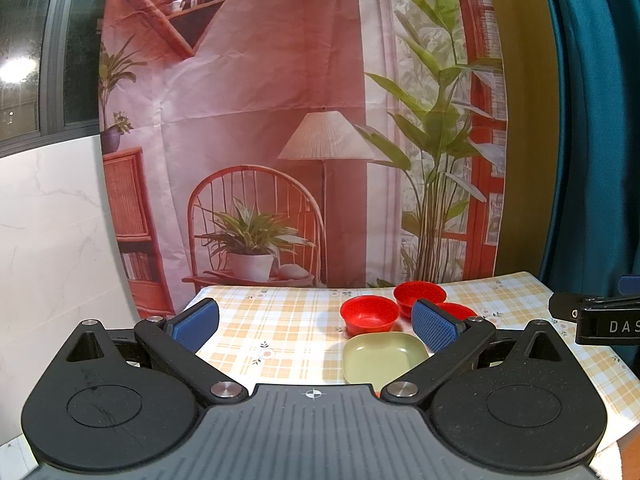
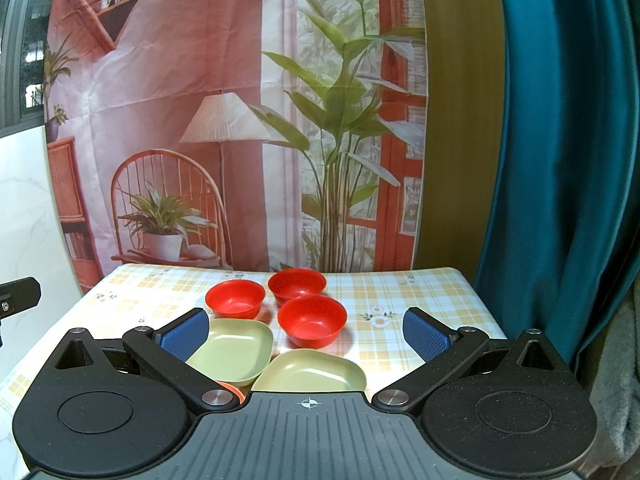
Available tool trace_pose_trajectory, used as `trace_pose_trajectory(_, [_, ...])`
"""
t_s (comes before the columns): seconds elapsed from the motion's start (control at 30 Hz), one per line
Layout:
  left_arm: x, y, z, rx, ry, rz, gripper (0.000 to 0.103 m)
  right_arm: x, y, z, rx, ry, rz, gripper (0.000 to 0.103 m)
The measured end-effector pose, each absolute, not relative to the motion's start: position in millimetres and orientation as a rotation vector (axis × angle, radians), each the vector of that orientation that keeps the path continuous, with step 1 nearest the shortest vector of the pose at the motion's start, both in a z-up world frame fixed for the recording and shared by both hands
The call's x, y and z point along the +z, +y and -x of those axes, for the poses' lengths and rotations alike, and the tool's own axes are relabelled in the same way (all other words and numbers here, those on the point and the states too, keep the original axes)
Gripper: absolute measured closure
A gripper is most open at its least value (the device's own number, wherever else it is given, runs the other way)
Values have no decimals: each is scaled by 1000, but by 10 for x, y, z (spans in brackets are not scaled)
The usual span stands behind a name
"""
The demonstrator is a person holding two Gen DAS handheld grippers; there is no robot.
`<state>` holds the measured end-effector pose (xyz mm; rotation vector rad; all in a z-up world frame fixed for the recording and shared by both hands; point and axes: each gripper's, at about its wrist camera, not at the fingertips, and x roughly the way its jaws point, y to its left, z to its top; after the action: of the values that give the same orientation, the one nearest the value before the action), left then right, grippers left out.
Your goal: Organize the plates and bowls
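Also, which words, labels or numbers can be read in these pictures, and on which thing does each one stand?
"DAS": white letters on the right gripper, cut off by the edge of the left wrist view.
The book spines on the backdrop are too blurred to read.
No other text shows.

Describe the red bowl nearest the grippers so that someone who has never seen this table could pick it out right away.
On the checked tablecloth, three red bowls cluster in front of the printed backdrop. The nearest red bowl sits at the cluster's right, closest to the two green plates. It looks largest and sits just beyond the right-hand green plate.
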<state>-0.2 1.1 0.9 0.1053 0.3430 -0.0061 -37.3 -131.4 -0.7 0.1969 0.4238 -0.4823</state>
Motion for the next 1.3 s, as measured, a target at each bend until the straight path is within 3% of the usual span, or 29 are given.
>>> trace_pose_trajectory(1.3, [5,23,-8,-3,356,-101,0,-8,-1297,363,-481,426,-192,0])
